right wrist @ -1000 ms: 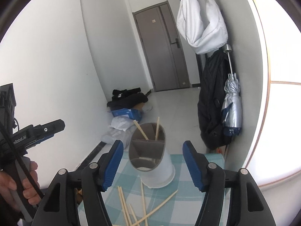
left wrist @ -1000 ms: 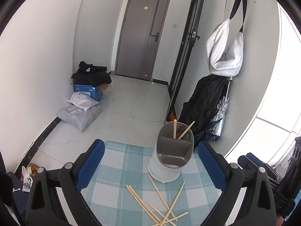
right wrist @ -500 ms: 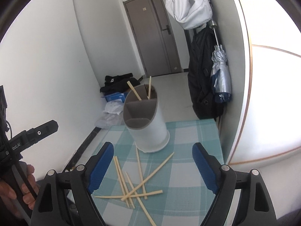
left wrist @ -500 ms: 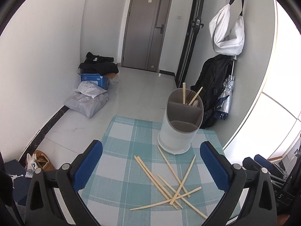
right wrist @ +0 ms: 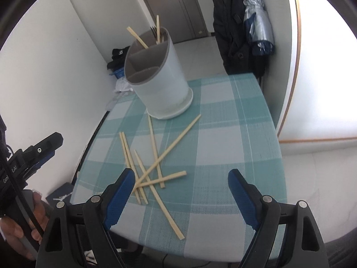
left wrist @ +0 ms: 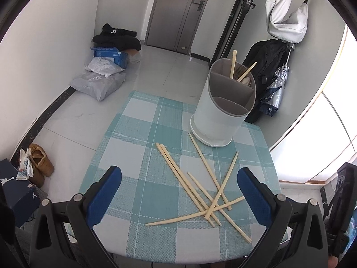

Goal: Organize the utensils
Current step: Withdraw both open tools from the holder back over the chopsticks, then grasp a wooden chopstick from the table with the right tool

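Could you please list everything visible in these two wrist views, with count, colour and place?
Loose chopsticks: about seven, pale wood, crossed in a pile on the near half of the table.
Utensil holder: one, white with grey divided inside, upright on the far side of the table.
Chopsticks in holder: two, pale wood, in the rear compartment.
Tablecloth: one, teal and white check, covering the table.
Door: one, grey, far wall.
Bags and box: several, black, blue and white, on the floor by the left-hand wall.
Umbrella: one, silver, hanging beside a black coat.
Left gripper: blue pads, open, above the table.
Right gripper: blue pads, open, above the pile.
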`<state>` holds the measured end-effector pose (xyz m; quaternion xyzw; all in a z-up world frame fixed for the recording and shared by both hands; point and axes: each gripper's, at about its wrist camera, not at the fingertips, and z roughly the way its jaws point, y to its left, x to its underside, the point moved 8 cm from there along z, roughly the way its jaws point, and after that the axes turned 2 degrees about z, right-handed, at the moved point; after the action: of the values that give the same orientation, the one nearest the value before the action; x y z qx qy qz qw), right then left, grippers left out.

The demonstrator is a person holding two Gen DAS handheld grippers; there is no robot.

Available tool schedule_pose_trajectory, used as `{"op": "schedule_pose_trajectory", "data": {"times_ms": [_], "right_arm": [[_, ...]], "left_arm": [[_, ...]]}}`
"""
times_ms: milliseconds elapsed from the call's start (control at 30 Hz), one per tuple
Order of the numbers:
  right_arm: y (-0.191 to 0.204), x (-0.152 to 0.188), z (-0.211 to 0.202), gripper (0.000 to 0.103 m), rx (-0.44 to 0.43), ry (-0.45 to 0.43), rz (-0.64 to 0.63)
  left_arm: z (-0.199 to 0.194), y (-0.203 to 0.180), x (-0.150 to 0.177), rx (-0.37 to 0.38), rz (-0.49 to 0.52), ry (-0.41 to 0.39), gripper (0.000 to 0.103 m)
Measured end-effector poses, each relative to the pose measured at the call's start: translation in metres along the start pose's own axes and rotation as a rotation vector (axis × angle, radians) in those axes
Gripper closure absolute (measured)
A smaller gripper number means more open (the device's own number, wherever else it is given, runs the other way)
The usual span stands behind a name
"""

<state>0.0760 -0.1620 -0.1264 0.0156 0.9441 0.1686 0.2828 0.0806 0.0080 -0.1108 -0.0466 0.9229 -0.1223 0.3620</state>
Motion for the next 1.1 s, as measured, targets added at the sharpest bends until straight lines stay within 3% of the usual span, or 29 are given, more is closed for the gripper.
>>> {"op": "schedule_pose_trajectory", "data": {"times_ms": [167, 400, 533, 633, 900, 1100], "right_arm": [[-0.011, 0.003, 0.019, 0.021, 0.021, 0.081, 0.032], [-0.018, -0.033, 0.052, 0.027, 0.037, 0.163, 0.074], [-0.020, -0.060, 0.084, 0.037, 0.075, 0.215, 0.076], [-0.020, -0.071, 0.108, 0.059, 0.103, 0.264, 0.069], [-0.003, -0.072, 0.131, 0.062, 0.222, 0.244, -0.025], [0.007, -0.060, 0.128, 0.091, 0.314, 0.201, -0.067]], "left_arm": [[0.008, 0.007, 0.000, 0.000, -0.025, 0.044, 0.001], [0.017, 0.023, -0.001, 0.016, -0.106, 0.098, 0.001], [0.017, 0.031, -0.005, 0.031, -0.144, 0.108, 0.001], [0.014, 0.040, -0.009, 0.015, -0.166, 0.102, 0.001], [0.018, 0.052, -0.009, 0.036, -0.222, 0.142, 0.001], [0.017, 0.054, -0.010, 0.079, -0.276, 0.167, 0.001]]}}
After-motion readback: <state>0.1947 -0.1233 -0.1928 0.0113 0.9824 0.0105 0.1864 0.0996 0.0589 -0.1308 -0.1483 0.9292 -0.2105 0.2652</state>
